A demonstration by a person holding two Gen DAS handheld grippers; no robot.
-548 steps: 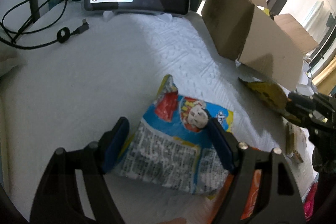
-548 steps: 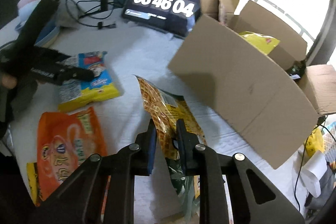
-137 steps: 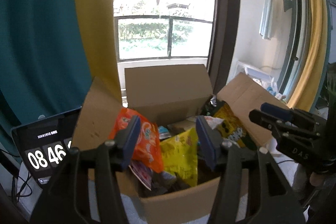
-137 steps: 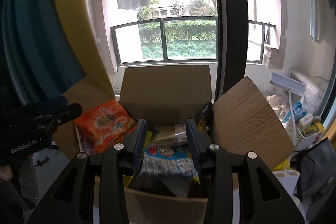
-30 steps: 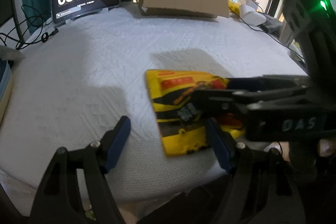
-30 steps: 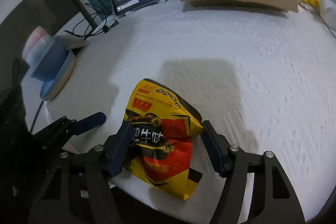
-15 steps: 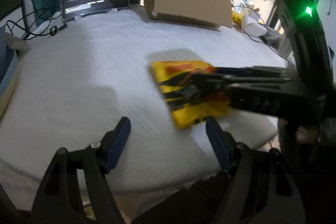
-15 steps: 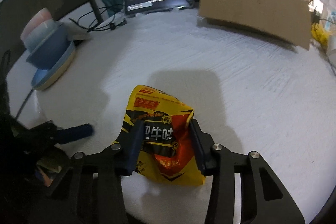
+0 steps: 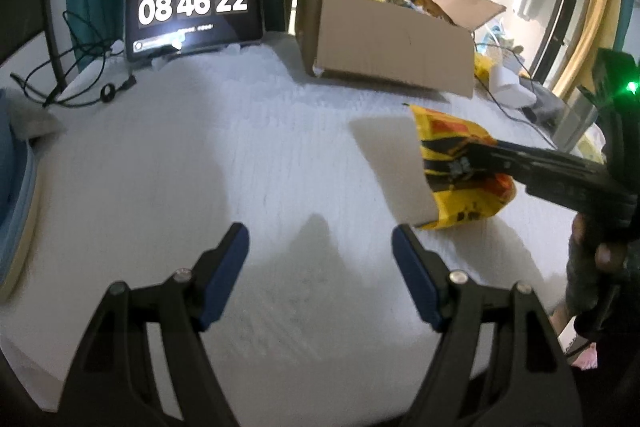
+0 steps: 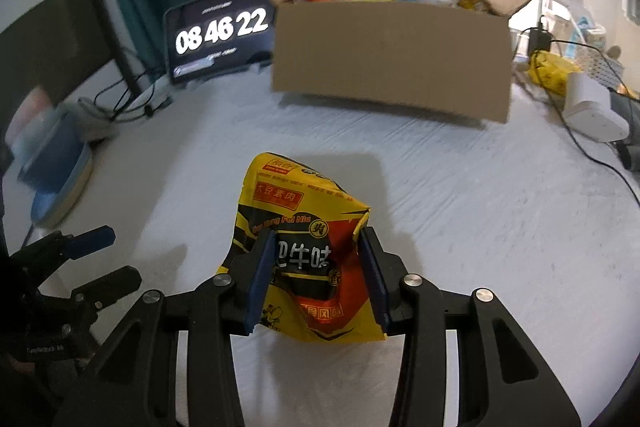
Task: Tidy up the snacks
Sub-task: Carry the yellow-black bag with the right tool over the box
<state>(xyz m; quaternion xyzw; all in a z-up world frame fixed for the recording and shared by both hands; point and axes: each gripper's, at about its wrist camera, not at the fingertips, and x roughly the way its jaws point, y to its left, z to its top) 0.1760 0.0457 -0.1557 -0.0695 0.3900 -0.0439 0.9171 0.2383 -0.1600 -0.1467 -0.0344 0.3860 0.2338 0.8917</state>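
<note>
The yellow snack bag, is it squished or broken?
Squished, yes: the right gripper pinches the bag by its sides, so the wrapper buckles and creases. No tear or spill shows. The left gripper hangs open and empty.

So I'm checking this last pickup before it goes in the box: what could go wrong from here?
1. The right gripper pinches the crinkly yellow-and-red snack packet across its puffy middle, so it might slip or sag on the way.
2. The brown cardboard box already looks heaped with packets to its rim, so this one could slide off the pile.
3. The near flap hangs down outside, and the packet could snag on the box's edge.
</note>
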